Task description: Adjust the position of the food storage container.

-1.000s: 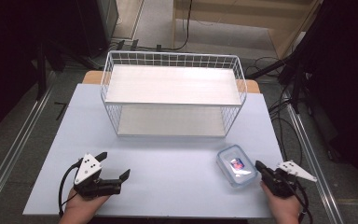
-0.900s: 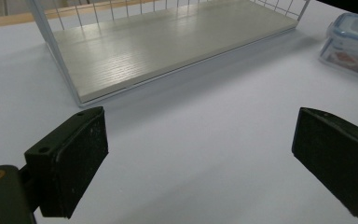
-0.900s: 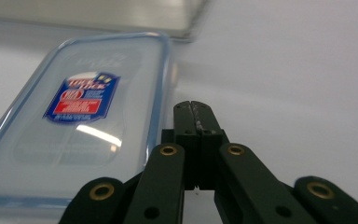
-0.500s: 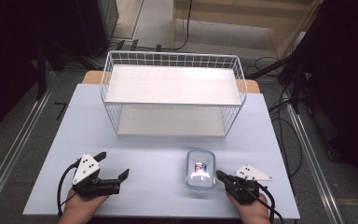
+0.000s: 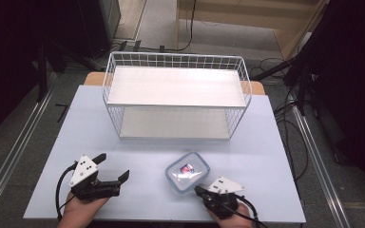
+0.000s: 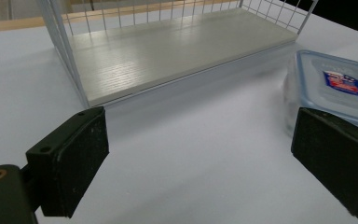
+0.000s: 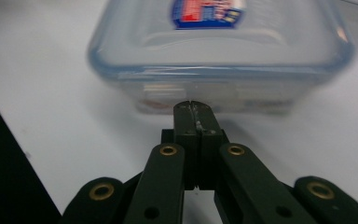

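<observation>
A clear plastic food box (image 5: 187,172) with a blue-rimmed lid and a red and blue label lies flat on the pale table, near its front edge. My right gripper (image 5: 197,190) is shut with nothing between its jaws, and its tips sit against the near side wall of the box (image 7: 214,51). My left gripper (image 5: 112,166) rests at the front left, jaws wide open with bare table between them. In the left gripper view the box (image 6: 333,91) lies just beyond the right jaw.
A white wire rack (image 5: 176,99) with two pale wooden shelves stands at the middle back of the table (image 5: 266,142). Its lower shelf (image 6: 168,51) faces my left gripper. Cables and dark stands line the floor to the right.
My right gripper has slid left along the front of the table, and the box has moved left ahead of its shut tips. The left gripper has stayed where it was.
</observation>
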Demonstrator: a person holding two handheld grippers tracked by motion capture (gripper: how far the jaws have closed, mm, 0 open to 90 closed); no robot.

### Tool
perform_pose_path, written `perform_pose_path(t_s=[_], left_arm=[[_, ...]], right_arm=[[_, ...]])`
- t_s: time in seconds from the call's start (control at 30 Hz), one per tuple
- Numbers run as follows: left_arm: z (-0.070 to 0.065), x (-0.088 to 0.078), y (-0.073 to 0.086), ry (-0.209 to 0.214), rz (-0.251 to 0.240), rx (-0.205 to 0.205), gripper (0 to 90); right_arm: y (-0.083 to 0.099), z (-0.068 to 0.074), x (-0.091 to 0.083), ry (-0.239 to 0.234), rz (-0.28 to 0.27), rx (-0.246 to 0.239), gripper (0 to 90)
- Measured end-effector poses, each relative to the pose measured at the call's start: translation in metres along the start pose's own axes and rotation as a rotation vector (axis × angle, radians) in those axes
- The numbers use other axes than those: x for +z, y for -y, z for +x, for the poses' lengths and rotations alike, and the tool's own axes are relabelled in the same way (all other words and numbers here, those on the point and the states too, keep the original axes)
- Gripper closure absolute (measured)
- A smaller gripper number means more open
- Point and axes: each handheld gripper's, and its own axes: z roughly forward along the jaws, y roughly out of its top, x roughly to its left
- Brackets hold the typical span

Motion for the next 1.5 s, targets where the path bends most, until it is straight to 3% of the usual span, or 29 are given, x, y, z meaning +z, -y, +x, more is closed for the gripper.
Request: perform_pose_path(t_s=[0.1,0.2,0.27,0.3,0.37,0.4,0.43,0.47,0.53,0.6,0.7,1.0,1.27,1.4,1.5], left_arm=[[0.000,0.001,0.001,0.001,0.007,0.000,4.4],[0.000,0.000,0.001,-0.002,0.000,-0.003,4.4],[0.002,-0.002,0.001,-0.005,-0.001,-0.005,4.7],[0.005,-0.003,0.001,-0.008,-0.005,-0.014,4.8],[0.006,-0.003,0.001,-0.009,-0.006,-0.017,4.8],[0.007,-0.003,0.001,-0.009,-0.006,-0.018,4.9],[0.007,-0.002,0.001,-0.011,-0.005,-0.020,4.9],[0.006,-0.001,0.001,-0.011,-0.006,-0.018,5.0],[0.005,0.001,0.002,-0.005,-0.001,-0.013,5.0],[0.003,0.001,0.002,-0.009,0.004,-0.006,5.1],[0.002,0.000,0.002,-0.009,-0.002,-0.001,5.2],[0.004,0.000,0.002,-0.008,0.002,-0.002,5.5],[0.004,0.003,0.003,-0.001,0.002,0.004,6.0],[0.005,0.004,0.004,0.006,0.006,-0.008,6.7],[0.007,0.005,0.006,0.003,0.017,-0.013,6.7]], right_arm=[[-0.013,0.019,0.022,-0.045,-0.004,-0.031,90.0],[-0.019,0.028,0.030,-0.059,-0.002,-0.055,90.0],[-0.019,0.028,0.026,-0.067,-0.015,-0.054,90.0],[-0.016,0.018,0.009,-0.054,-0.051,-0.029,90.0],[-0.015,0.013,0.001,-0.041,-0.068,-0.012,90.0],[-0.012,-0.006,-0.017,0.022,-0.119,0.025,90.0],[-0.012,-0.006,-0.017,0.022,-0.119,0.025,90.0],[-0.014,-0.028,-0.026,0.098,-0.159,0.081,90.0],[-0.016,-0.048,-0.021,0.167,-0.156,0.120,90.0],[-0.017,-0.057,-0.006,0.204,-0.117,0.109,90.0],[-0.017,-0.054,0.006,0.178,-0.093,0.091,90.0],[-0.014,-0.026,0.003,0.099,-0.084,0.038,90.0],[-0.015,-0.039,-0.007,0.131,-0.118,0.075,90.0],[-0.018,-0.044,-0.018,0.117,-0.163,0.111,78.1],[-0.022,-0.047,-0.022,0.098,-0.193,0.138,64.4]])
